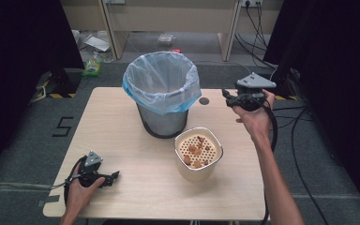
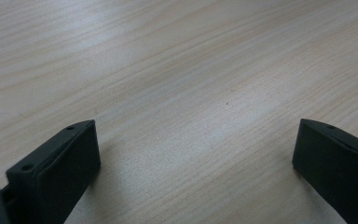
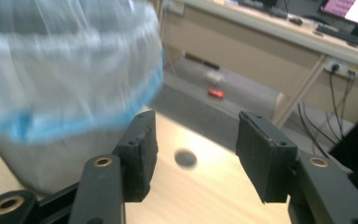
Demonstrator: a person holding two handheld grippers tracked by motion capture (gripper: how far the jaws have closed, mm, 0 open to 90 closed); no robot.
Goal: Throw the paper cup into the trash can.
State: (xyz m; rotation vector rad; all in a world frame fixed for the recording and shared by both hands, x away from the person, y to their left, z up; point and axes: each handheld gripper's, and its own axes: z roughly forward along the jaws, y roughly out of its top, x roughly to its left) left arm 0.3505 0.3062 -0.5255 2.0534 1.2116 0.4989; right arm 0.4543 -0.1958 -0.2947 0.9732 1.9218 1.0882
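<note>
A grey waste bin (image 1: 163,117) lined with a clear, blue-edged plastic bag (image 1: 161,79) stands at the back middle of the wooden table (image 1: 122,140). In front of it to the right is a white pot (image 1: 198,161) with a perforated insert that holds several brown scraps (image 1: 194,152). My left gripper (image 1: 114,177) rests near the table's front left corner, its jaws wide open over bare wood (image 2: 193,128). My right gripper (image 1: 225,93) is held in the air to the right of the bin, open with nothing between its jaws (image 3: 196,121), and the bagged bin (image 3: 65,70) is blurred at its left.
A round dark hole (image 1: 204,101) lies in the tabletop between the bin and my right gripper, and the right gripper view has the hole (image 3: 185,157) between the jaws. Beyond the table are desk legs, cables (image 1: 258,28) and clutter on the floor (image 1: 93,65).
</note>
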